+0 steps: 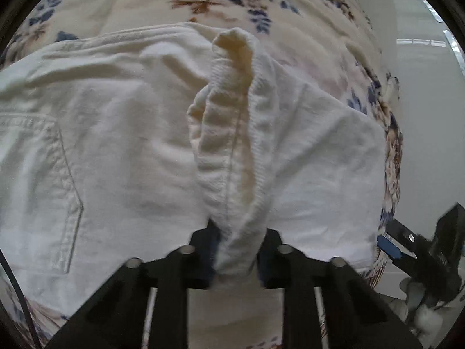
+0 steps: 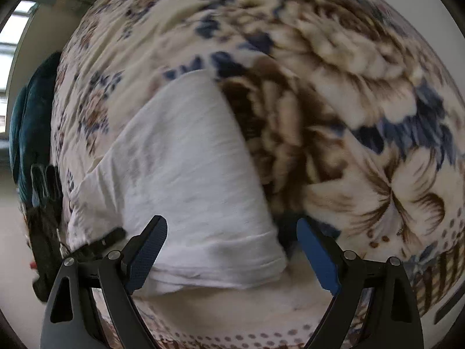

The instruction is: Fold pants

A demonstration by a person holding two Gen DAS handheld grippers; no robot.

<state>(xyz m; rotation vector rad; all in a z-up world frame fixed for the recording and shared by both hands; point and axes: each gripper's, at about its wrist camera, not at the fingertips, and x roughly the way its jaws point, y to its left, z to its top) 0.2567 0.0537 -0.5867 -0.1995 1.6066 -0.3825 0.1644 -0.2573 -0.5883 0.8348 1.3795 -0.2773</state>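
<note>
White pants (image 1: 116, 145) lie on a floral bedspread (image 1: 221, 3), back pocket (image 1: 40, 180) up. In the left wrist view, my left gripper (image 1: 239, 232) is shut on a bunched, ribbed fold of the waistband (image 1: 229, 133), which stands up between its black fingers. In the right wrist view, my right gripper (image 2: 232, 250) is open, its blue pads (image 2: 151, 250) wide apart on either side of the hemmed end of a pant leg (image 2: 180, 160). The pads do not press the cloth. This view is blurred.
The bedspread (image 2: 334, 87) covers the whole surface under the pants. Its edge drops to a pale floor (image 1: 430, 116) on the right of the left wrist view. A teal object (image 2: 32, 116) sits beyond the bed edge at far left. The other gripper's black body (image 2: 46, 232) shows there too.
</note>
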